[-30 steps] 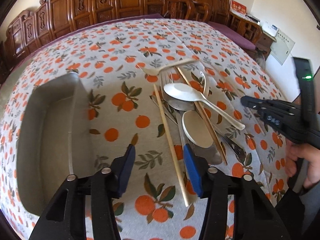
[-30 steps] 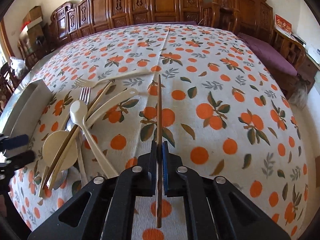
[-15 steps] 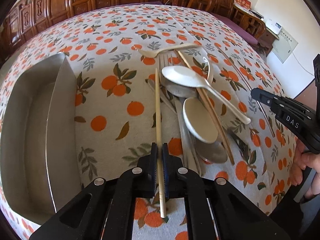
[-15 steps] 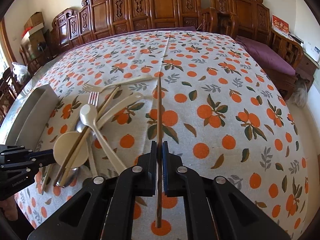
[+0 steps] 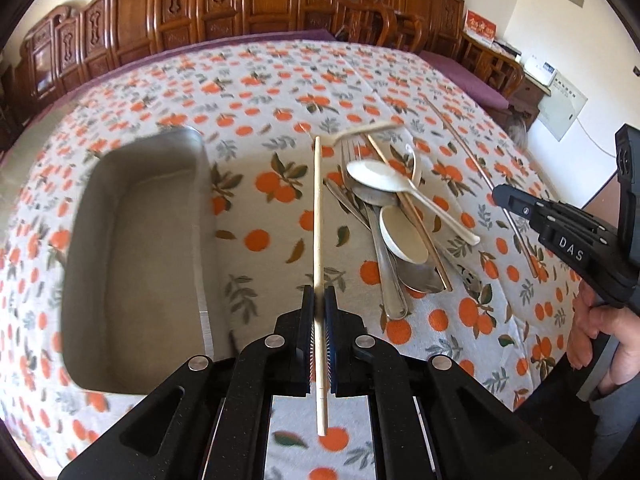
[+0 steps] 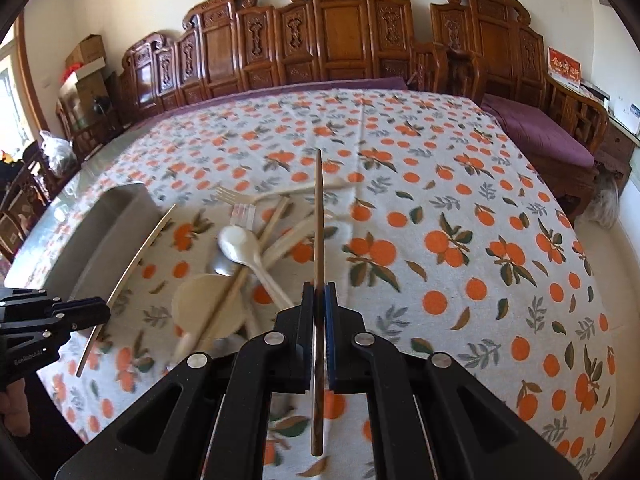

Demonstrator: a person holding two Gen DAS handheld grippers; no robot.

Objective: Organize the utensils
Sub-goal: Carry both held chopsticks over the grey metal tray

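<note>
My left gripper (image 5: 319, 300) is shut on a light wooden chopstick (image 5: 318, 216) and holds it above the cloth, just right of the metal tray (image 5: 132, 248). My right gripper (image 6: 319, 296) is shut on a dark brown chopstick (image 6: 319, 216), lifted over the table. The utensil pile lies between them: a white spoon (image 5: 384, 178), a cream round spoon (image 5: 402, 236), metal spoons (image 5: 420, 278), a fork (image 6: 244, 196) and another brown chopstick (image 5: 408, 212). The left gripper (image 6: 102, 312) and its chopstick (image 6: 132, 268) also show in the right wrist view.
The round table has an orange-print cloth (image 6: 460, 220). Carved wooden chairs (image 6: 340, 36) ring the far side, with a purple-cushioned bench (image 6: 536, 128) on the right. The right gripper's body and hand (image 5: 568, 240) show at the right of the left wrist view.
My left gripper closed on the light chopstick and lifted it off the table. My right gripper has raised its dark chopstick and moved left over the pile.
</note>
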